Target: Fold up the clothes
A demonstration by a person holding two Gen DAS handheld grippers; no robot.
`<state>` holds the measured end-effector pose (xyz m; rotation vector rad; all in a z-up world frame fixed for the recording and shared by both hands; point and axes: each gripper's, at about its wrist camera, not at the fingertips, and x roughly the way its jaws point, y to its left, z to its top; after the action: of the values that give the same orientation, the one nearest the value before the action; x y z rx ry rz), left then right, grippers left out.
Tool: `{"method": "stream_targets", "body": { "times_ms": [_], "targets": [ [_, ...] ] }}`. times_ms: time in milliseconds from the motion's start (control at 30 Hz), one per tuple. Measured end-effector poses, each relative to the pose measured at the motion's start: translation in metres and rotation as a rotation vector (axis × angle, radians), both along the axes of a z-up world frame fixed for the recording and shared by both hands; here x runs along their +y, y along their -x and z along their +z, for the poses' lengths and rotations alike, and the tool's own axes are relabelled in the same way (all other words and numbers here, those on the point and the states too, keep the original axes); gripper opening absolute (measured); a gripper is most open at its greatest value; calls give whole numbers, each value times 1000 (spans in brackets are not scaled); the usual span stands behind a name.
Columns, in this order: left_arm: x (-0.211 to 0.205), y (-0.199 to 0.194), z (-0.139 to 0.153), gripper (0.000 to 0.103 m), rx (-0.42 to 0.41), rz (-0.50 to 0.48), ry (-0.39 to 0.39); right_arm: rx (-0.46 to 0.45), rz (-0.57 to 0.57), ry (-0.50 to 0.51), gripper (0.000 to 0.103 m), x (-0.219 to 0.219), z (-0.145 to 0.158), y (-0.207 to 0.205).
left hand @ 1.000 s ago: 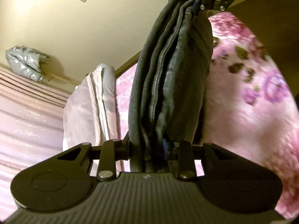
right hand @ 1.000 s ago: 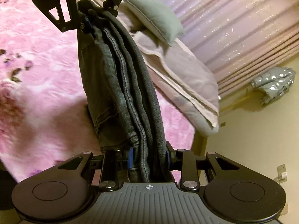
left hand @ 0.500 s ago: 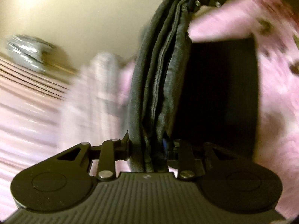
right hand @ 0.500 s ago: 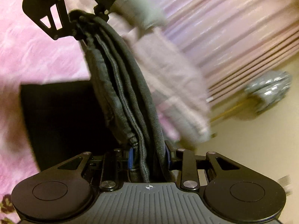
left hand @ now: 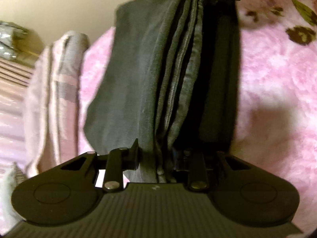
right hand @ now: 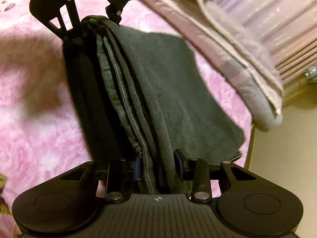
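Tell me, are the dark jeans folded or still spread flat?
Folded: the dark jeans hang as stacked layers between both sets of jaws, one panel draping onto the pink blanket.

place: home bedroom | evidence: pink floral blanket [right hand: 35,119], folded duvet [right hand: 227,45], pleated curtains [right hand: 277,15]

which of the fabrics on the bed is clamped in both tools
The dark grey jeans, stretched between the left tool and the right tool. The pale pink folded blanket lies untouched beside them on the fuzzy pink bedspread.
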<state>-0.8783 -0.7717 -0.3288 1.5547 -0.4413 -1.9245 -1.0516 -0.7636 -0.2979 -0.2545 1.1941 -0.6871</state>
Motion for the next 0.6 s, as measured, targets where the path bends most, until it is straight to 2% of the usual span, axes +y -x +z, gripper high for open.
{"method": "stream_targets", "body": {
  "times_ms": [67,200,300,400,567,600],
  "targets": [
    [3,-3,1,25,12,18,22,-12,1,5,35,5,-5,-4],
    [15,11,-15,25,-17,37,-3,15,15,-27,35,7,-23,-10],
    [16,12,-8,25,17,68,2,0,7,-27,35,6,-24,-7],
    [13,13,-15,25,3,52,-18,19,29,-38,35,2,-30,-8],
    [15,9,-24,29,-25,37,-23,50,13,-67,40,0,-30,-13],
    [15,8,-22,30,-28,40,-30,54,6,-73,44,2,-27,-14]
  ]
}}
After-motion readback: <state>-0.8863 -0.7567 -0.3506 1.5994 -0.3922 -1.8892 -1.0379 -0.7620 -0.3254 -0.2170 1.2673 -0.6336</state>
